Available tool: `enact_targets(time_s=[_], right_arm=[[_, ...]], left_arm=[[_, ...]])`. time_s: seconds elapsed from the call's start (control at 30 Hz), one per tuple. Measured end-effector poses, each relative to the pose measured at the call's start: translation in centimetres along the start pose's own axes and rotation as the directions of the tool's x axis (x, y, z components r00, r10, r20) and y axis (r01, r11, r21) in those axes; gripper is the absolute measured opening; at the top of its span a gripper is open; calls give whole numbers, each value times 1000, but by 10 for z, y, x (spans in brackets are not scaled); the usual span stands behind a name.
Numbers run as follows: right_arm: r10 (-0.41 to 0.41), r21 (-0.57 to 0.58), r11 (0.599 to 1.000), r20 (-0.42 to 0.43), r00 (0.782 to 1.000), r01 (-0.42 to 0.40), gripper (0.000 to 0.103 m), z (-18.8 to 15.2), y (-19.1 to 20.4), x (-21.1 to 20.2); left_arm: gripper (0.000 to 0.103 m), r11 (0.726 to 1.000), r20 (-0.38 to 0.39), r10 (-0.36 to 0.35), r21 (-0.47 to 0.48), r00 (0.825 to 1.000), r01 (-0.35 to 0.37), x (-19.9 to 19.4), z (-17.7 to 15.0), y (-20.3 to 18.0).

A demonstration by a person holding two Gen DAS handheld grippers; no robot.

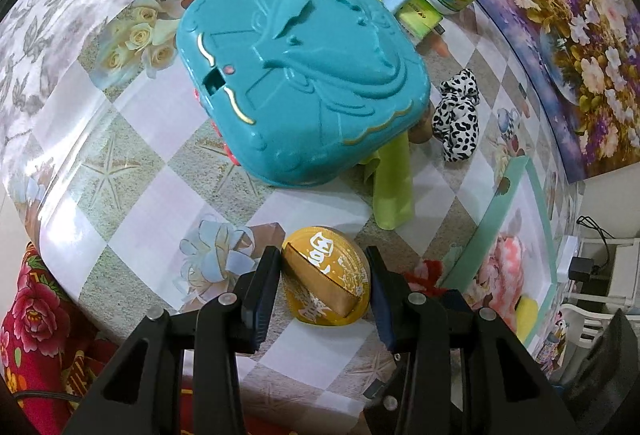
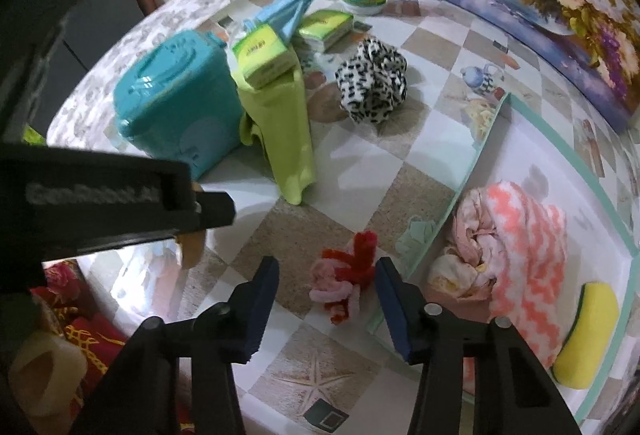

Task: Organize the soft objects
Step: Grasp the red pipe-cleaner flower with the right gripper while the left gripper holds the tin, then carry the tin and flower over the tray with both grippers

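Blue-padded fingers of the right gripper [image 2: 326, 309] straddle a small red-and-pink fuzzy chenille bundle [image 2: 344, 275] lying on the glossy checked tablecloth [image 2: 320, 379]; the right-hand pad sits just beside the bundle, the left-hand pad stands clear of it, so the jaws are released, gripping nothing. Just beyond the right finger lies a shallow white tray with a mint-green rim [image 2: 464, 191], holding a rolled pink-and-white zigzag towel [image 2: 516, 247] and a yellow sponge [image 2: 588, 335]. Farther ahead and leftward, a lime-green cloth [image 2: 288, 123] hangs beside a teal plastic case [image 2: 176, 103], with a black-and-white spotted fabric scrunchie [image 2: 372, 83] to the right.

On the other hand, the left gripper [image 1: 326, 295] is clenched on a round gold lid-like disc [image 1: 324, 279], both pads against its edges. Ahead of it, past the same cloth, rests the teal case.
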State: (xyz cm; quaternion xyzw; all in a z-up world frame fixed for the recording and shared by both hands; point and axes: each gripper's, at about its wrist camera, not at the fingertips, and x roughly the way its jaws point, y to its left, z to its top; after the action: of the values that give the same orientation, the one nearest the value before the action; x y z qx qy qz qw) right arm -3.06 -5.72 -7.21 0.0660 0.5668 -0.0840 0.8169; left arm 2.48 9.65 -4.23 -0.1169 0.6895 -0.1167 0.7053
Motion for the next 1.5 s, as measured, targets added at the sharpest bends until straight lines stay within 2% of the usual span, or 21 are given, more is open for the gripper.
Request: enact_targets(time_s=[0.23,0.33,0.47,0.9,1.03,1.2,1.5], right_arm=[[-4,-39,999,-38,999,2,48,-4,8,12],[14,-38,999,-47,999,-15,42,-5,10,13],[-22,-26,999,-59,998,20,30,-8,7,18],[-28,2,1000,-76,997,28,28,-5,1,26],[-8,23,1000,-56,998,10,27,-4,-3,14],[26,67,997,10,1000,-26,28,-1,-12,-8],[22,152,988,92,996,-35,28,-2,-32,-36]], left_arm=[[44,1000,-9,0,-18,1000,0,14,4,-9],[44,1000,-13,-5,-24,1000,4,15,5,-9],[44,1000,-16,-6,-25,1000,6,16,4,-8],[44,1000,-16,-9,-27,1000,9,19,5,-11],[44,1000,-11,-14,-23,1000,14,19,6,-14],[44,1000,-4,-24,-11,1000,24,18,6,-20],[44,998,13,-35,45,999,34,15,4,-36]])
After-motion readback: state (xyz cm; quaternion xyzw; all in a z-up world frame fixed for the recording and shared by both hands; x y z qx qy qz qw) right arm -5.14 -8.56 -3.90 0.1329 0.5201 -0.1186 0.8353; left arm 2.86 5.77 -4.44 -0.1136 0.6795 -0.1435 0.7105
